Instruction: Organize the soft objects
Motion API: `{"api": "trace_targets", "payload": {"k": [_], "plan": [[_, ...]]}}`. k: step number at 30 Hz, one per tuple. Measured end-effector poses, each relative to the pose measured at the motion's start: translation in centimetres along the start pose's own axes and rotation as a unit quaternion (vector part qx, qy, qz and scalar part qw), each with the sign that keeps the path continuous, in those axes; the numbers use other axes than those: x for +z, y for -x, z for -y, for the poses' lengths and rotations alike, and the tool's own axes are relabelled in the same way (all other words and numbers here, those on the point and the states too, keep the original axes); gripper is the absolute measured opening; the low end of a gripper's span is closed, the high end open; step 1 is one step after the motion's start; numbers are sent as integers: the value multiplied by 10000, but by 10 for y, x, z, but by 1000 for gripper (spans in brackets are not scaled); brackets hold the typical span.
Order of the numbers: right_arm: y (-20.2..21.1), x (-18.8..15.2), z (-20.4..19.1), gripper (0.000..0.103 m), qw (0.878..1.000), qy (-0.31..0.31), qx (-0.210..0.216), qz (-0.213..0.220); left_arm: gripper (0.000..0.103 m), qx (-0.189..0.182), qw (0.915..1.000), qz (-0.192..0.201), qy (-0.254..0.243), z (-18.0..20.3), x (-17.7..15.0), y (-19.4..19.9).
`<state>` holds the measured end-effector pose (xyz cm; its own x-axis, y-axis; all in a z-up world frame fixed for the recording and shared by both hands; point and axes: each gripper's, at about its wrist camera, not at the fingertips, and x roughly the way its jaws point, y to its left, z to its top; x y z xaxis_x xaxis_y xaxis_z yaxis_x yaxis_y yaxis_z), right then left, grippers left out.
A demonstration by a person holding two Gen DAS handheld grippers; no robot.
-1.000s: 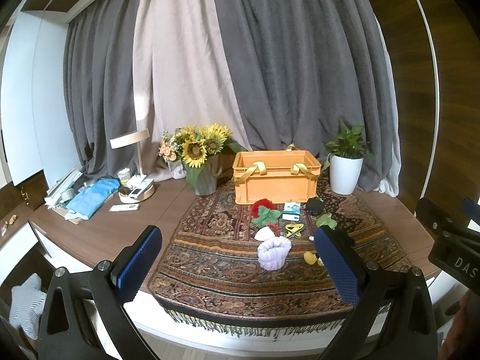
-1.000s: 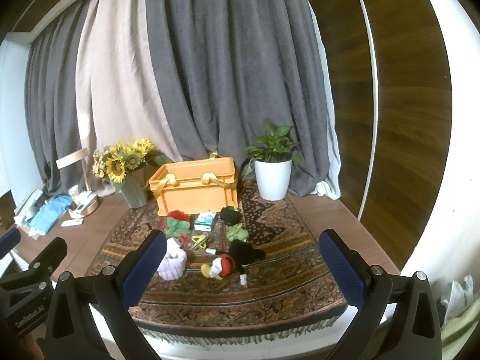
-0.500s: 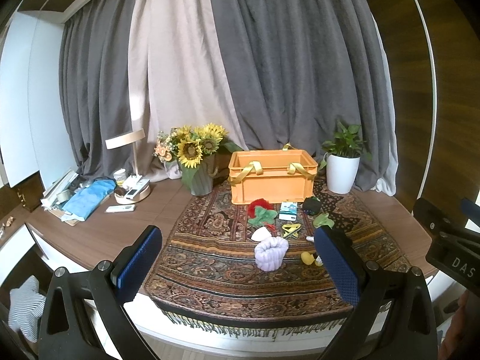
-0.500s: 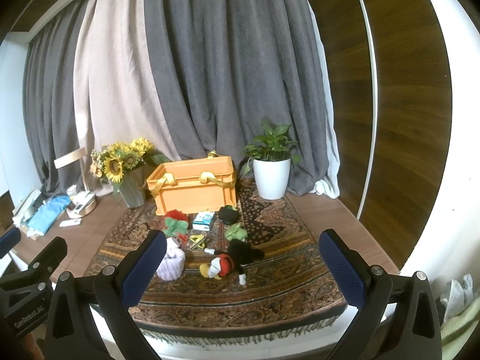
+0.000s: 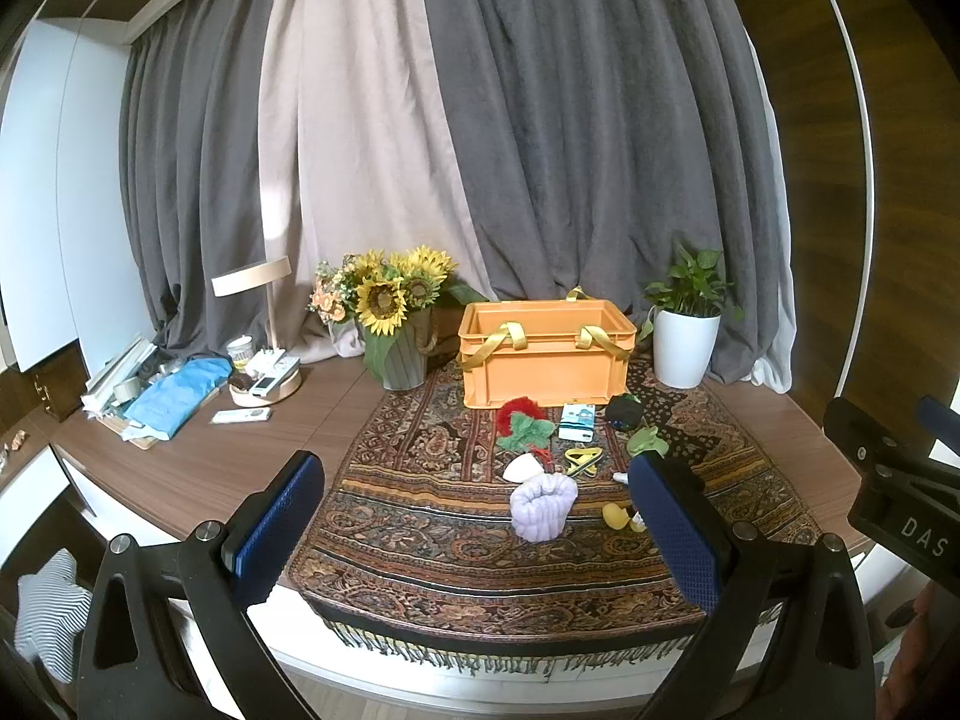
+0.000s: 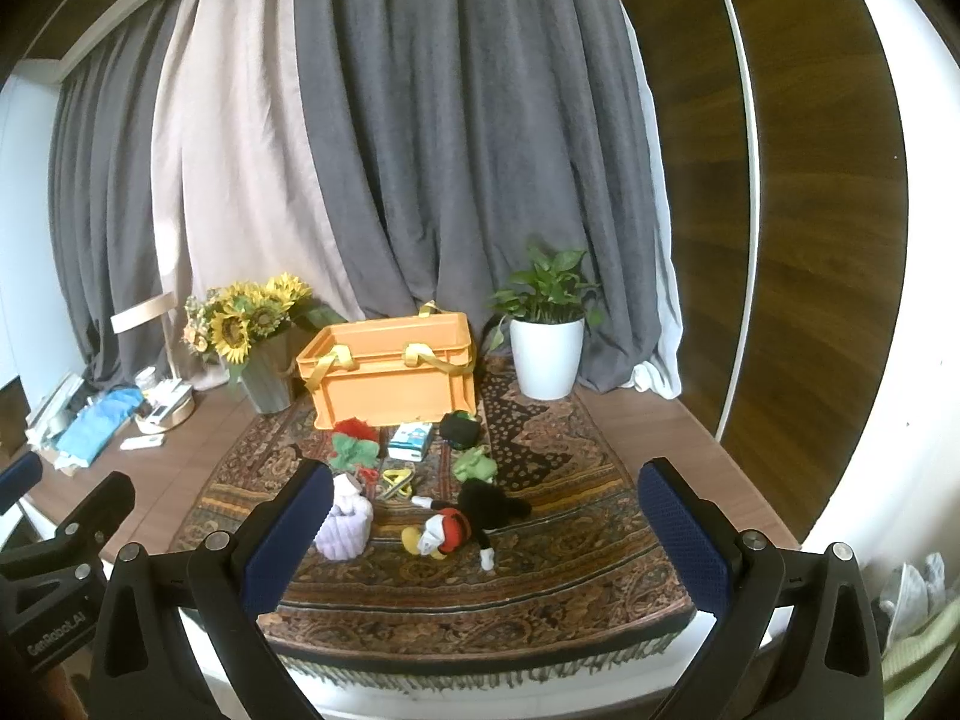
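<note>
Curtains of grey and beige cloth (image 5: 480, 150) hang full height behind a brown wooden surface (image 5: 240, 450). On the surface lies a dark patterned rug with a fringed front edge (image 5: 456, 546). At the rug's back stands an orange plastic crate with yellow strap handles (image 5: 543, 360), between a grey vase of sunflowers (image 5: 393, 324) on its left and a green plant in a white pot (image 5: 684, 330) on its right.

Both grippers hover in front of the surface, near its front edge, with nothing between their blue-padded fingers. The left gripper (image 5: 477, 531) is spread wide; the right gripper (image 6: 486, 540) is spread wide too.

The soft objects lie scattered on the rug in front of the crate, none inside it as far as can be seen: a black, red and yellow plush mouse doll (image 6: 462, 519), a lilac knitted fist-shaped plush (image 5: 542, 507), a green and red fluffy plush (image 5: 523, 423), a black round plush (image 5: 624, 410), a small green plush (image 6: 474, 465), a small white and teal box (image 5: 577, 421) and a yellow strap loop (image 5: 582, 461).
</note>
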<state>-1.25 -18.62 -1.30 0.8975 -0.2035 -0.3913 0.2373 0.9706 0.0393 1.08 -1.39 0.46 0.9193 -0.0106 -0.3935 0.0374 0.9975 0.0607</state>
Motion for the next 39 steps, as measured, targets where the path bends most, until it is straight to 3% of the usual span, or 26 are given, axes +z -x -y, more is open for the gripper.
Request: {"api": "trace_targets", "payload": {"k": [29, 39], "plan": [[-6, -7, 3, 102, 10000, 11, 7, -87, 103, -52, 10000, -52, -12, 12, -10, -4], [-46, -19, 8, 102, 9980, -57, 115, -626, 103, -289, 9983, -507, -56, 16, -22, -34]]}}
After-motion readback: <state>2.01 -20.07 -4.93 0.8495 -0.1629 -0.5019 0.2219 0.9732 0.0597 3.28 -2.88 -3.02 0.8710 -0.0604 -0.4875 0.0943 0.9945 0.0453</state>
